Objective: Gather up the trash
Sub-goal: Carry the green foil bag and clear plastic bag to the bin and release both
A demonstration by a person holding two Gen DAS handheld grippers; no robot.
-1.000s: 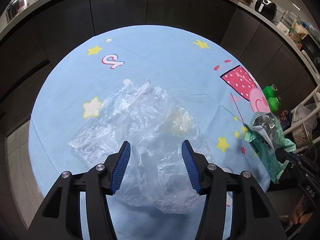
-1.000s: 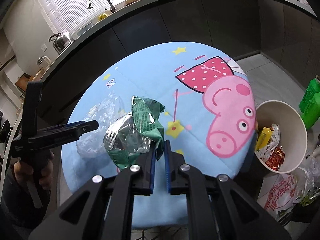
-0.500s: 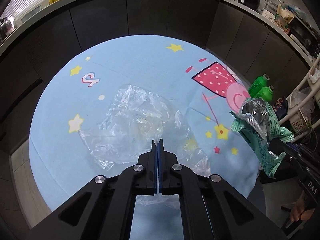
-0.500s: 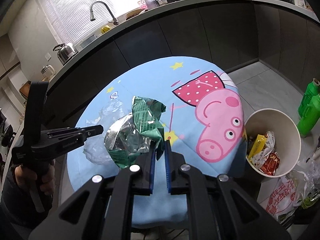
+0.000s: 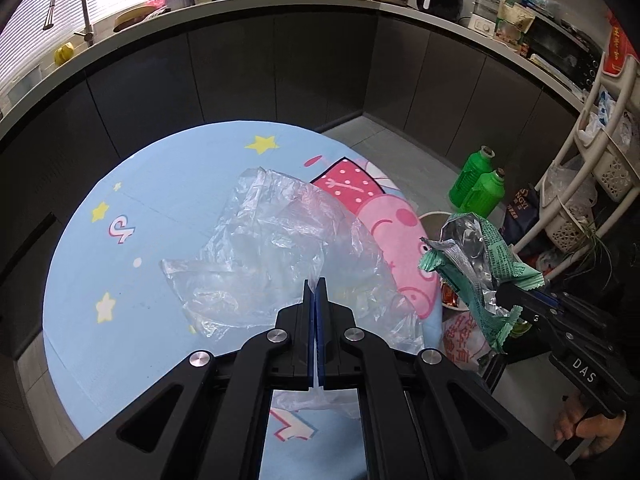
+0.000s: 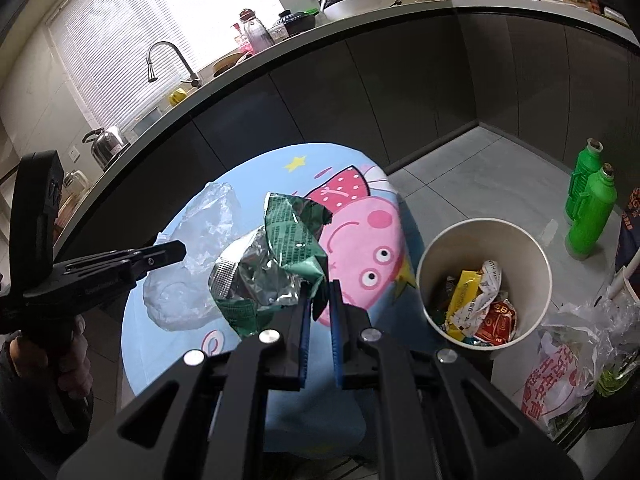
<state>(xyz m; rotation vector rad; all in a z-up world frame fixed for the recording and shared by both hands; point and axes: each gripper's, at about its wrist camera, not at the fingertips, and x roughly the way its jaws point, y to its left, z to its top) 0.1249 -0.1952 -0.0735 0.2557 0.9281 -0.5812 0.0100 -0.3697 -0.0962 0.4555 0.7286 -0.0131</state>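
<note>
Round table (image 6: 280,408) looked cleared of loose trash. Bin (image 6: 436,248) at 3 o'clock of the table already had wrappers in. We had the left gripper (image 5: 315,294) clamped on the clear plastic bag (image 5: 272,248), the right gripper (image 6: 319,300) pinching the green foil wrapper (image 6: 280,256). Both drops remained.

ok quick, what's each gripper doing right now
Left gripper: closed on the clear plastic bag.
Right gripper: closed on the green foil wrapper, a narrow gap between its jaws.
</note>
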